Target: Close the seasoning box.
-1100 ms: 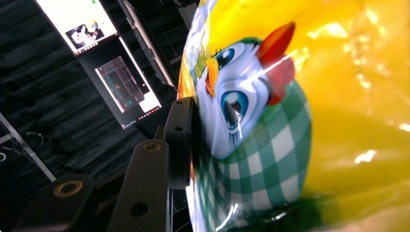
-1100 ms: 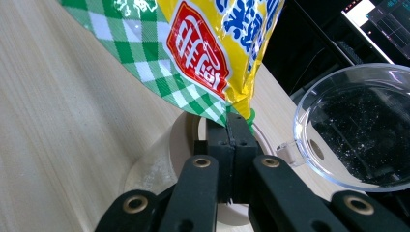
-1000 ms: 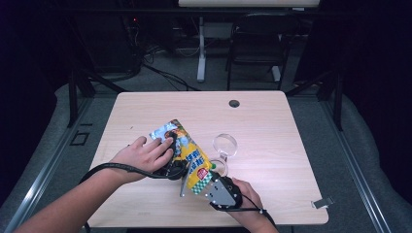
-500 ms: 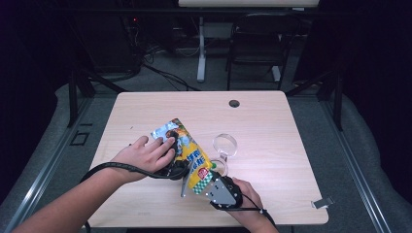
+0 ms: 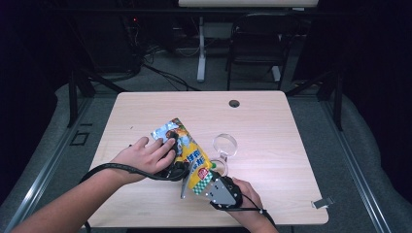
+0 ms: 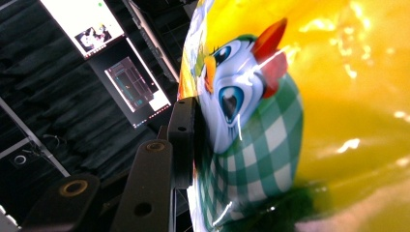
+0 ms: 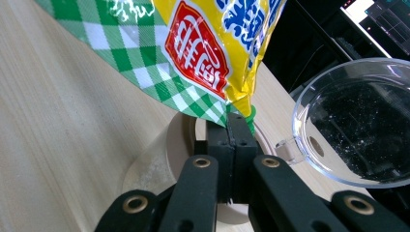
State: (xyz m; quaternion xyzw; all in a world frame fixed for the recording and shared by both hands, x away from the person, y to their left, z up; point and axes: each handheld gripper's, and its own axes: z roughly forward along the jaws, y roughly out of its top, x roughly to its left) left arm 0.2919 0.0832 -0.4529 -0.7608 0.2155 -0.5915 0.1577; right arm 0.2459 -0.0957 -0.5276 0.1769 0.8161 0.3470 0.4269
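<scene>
A yellow snack bag with a green checked bottom and a torn silver top is held slanted above the table. My left gripper, under the person's left hand, clamps the bag's middle. One black pad presses the cartoon bird print; the other jaw is hidden behind the bag. Its jaws have just been closing slightly with the bag between them. My right gripper is shut on the bag's lower edge, near the table's front.
A clear round dish sits just right of the bag. A pale wooden disc lies under my right jaws. A cable hole is at the table's back, a metal clip at its front right.
</scene>
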